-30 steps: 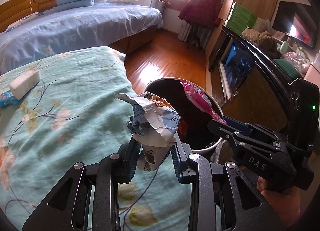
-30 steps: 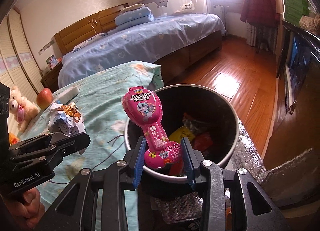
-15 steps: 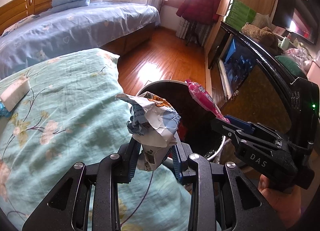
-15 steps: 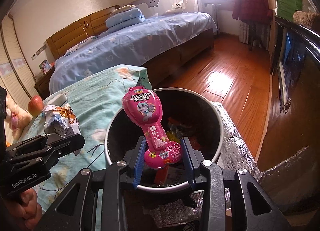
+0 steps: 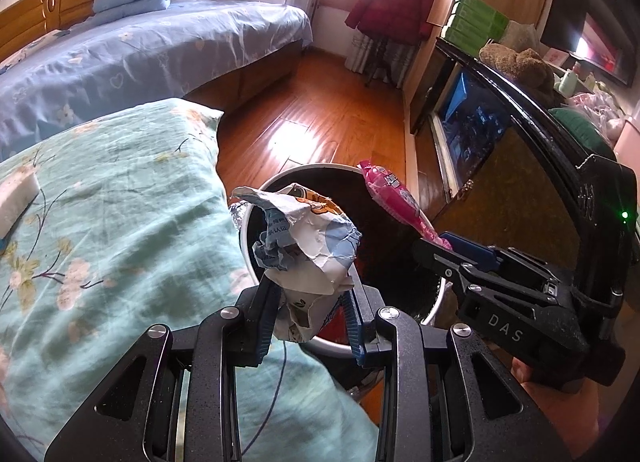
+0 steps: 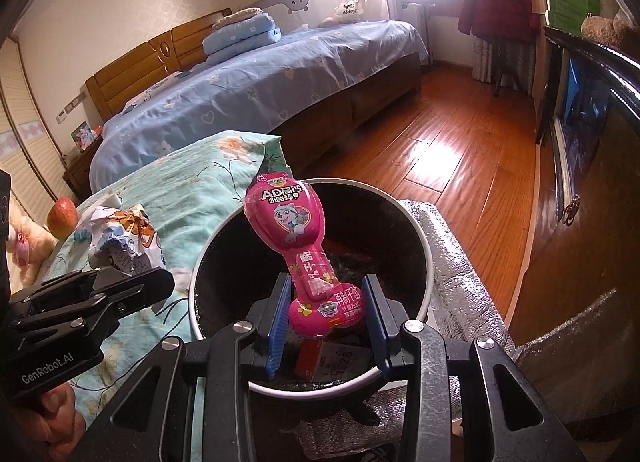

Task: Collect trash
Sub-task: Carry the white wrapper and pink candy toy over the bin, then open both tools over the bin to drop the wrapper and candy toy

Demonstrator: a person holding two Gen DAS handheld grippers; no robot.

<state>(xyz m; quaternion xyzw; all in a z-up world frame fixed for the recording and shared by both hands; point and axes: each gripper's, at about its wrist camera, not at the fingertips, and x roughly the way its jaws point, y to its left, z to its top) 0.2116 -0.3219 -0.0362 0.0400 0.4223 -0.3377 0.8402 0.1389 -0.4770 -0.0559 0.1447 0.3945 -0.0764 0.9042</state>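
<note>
Left wrist view: my left gripper (image 5: 310, 312) has its jaws pinched on the crumpled wrapper (image 5: 306, 250). The lower end of the wad sits between the 2 blue pads (image 5: 265, 320); the bulk bulges up and forward past the tips. The wad hangs over the near-left rim of the trash bin (image 5: 434, 304), right where the teal floral bedspread (image 5: 112, 230) ends. From here the bin interior is just dark, so I can't make out its contents. The right gripper (image 5: 436, 242) comes in from the right over the bin mouth, with the pink snack packet (image 5: 394, 202) sticking up out of it. A white block (image 5: 16, 200) lies on the bedspread at far left.

Right wrist view: my right gripper (image 6: 328, 320) is clamped on the pink snack packet (image 6: 298, 246). The jaws pinch its narrow lower part and the wide printed head stands upright above the tips. The packet is over the open trash bin (image 6: 424, 274), toward the near side. Inside the bin I see a red and white package (image 6: 324, 360) at the bottom; the rest is dark. The bin stands on a silver foil mat (image 6: 468, 302) on the wood floor. The left gripper (image 6: 132, 282) sits just left of the rim holding the crumpled wrapper (image 6: 120, 240) above the bedspread (image 6: 192, 198). An apple (image 6: 62, 212) is further back on the left.
</note>
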